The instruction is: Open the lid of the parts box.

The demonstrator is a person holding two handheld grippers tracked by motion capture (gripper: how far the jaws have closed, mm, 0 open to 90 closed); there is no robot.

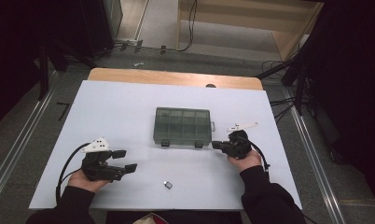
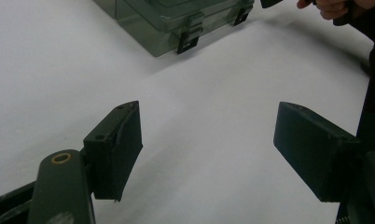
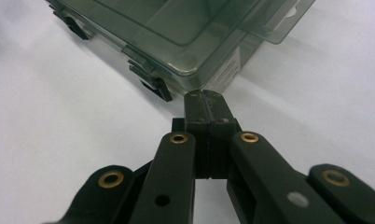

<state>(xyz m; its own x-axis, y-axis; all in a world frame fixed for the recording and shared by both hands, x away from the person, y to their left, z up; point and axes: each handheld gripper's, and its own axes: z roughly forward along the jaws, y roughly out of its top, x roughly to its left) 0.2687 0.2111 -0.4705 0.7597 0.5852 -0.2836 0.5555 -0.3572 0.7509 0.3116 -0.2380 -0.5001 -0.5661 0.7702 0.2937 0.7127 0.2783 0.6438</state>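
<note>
A closed, clear green compartment box lies flat in the middle of the white table, with two black latches on its near side. My right gripper is shut with nothing between its jaws. In the right gripper view its tips sit just in front of the box's near right corner, beside a latch; whether they touch it I cannot tell. My left gripper rests at the front left, open and empty, well apart from the box. In the left gripper view the jaws stand wide over bare table, box ahead.
A small dark grey piece lies near the table's front edge, between my two hands. A wooden strip runs along the table's far edge. Cables lie on the floor beyond and to the right.
</note>
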